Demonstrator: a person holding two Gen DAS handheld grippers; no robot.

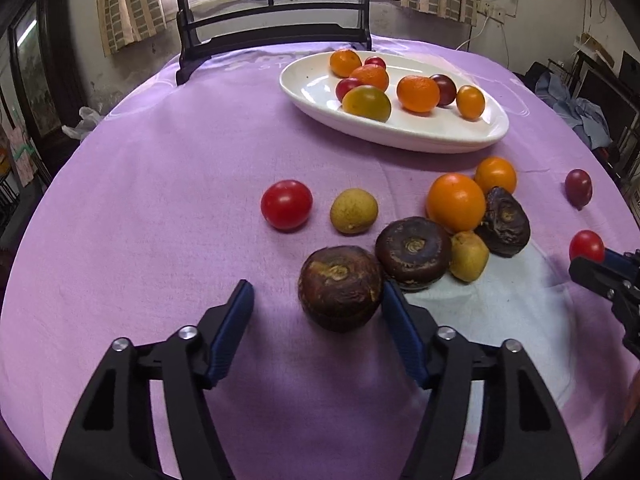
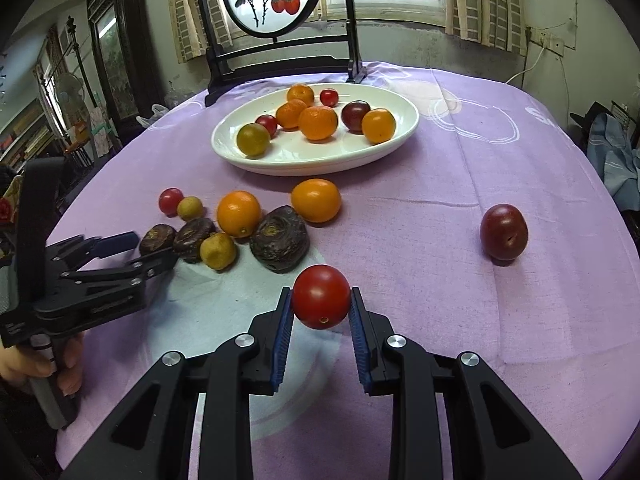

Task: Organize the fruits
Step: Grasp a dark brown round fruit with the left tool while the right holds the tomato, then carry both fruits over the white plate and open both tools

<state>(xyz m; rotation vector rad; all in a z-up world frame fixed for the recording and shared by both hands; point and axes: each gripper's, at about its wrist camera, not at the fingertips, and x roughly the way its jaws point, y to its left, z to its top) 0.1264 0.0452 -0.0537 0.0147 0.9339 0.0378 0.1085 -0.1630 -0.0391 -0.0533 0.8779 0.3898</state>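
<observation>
Although 8 fruits already sit in the white oval dish (image 2: 404, 120), you have roughly half the job left: 9 pieces lie on the purple cloth (image 2: 440, 200), and a 10th is in your grip. Loose on the cloth are 2 oranges, 2 small yellow-brown fruits, 3 dark wrinkled fruits, 1 red tomato (image 1: 286, 204) at the left of the cluster and a dark red plum (image 2: 503, 231) alone at the far right.

Your right gripper (image 2: 321, 308) is clamped on a red tomato (image 2: 321, 296), both blue pads touching its sides; whether it rests on the cloth or is just clear of it, I cannot tell. The dish lies well beyond it, a little to the left.

Your left gripper (image 1: 318, 300) is spread wide around the nearest dark wrinkled fruit (image 1: 340, 286). That fruit sits off-centre between the fingers: the right pad (image 1: 394, 304) is touching or just beside it, while the left pad (image 1: 240, 308) stands clearly apart, so nothing is gripped yet.
</observation>
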